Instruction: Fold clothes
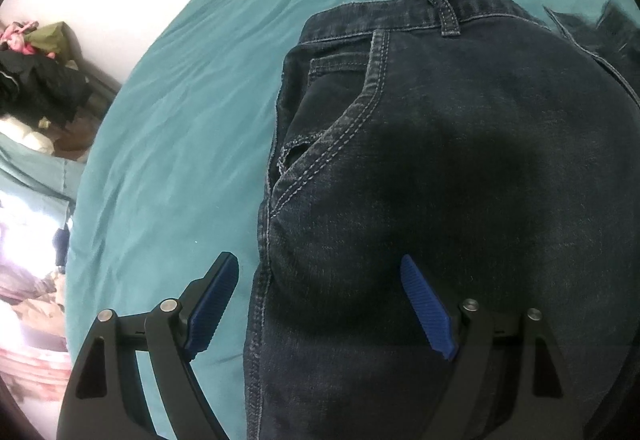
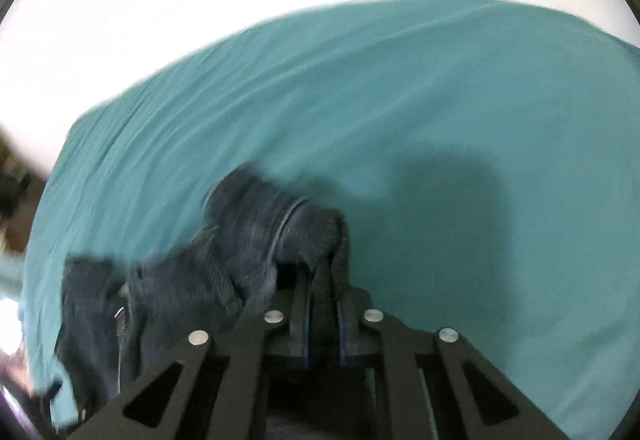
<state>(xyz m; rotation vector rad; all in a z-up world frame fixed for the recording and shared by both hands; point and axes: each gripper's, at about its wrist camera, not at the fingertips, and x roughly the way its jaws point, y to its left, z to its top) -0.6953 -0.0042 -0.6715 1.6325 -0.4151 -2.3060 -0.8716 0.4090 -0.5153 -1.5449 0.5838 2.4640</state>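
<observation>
Left wrist view shows me a teal bed (image 1: pixel 168 128) filling most of the frame, with dark jeans (image 1: pixel 460 168) lying across its centre and right, waistband at the top. My left hand-held gripper (image 1: pixel 320 304) sits at the bottom, spread wide, gripping nothing. In the right wrist view, my right hand-held gripper (image 2: pixel 322 304) at bottom centre is clamped on bunched jeans (image 2: pixel 256 232) fabric.

Bed (image 1: pixel 172 128) covered with a teal sheet (image 2: pixel 400 112), lightly creased, ripples running diagonally. Dark blue jeans (image 1: pixel 460 180) lie directly on the sheet, waistband toward the far edge, front pocket and side seam facing up. Right wrist view: bunched, blurred denim rests on the sheet's near left part.
</observation>
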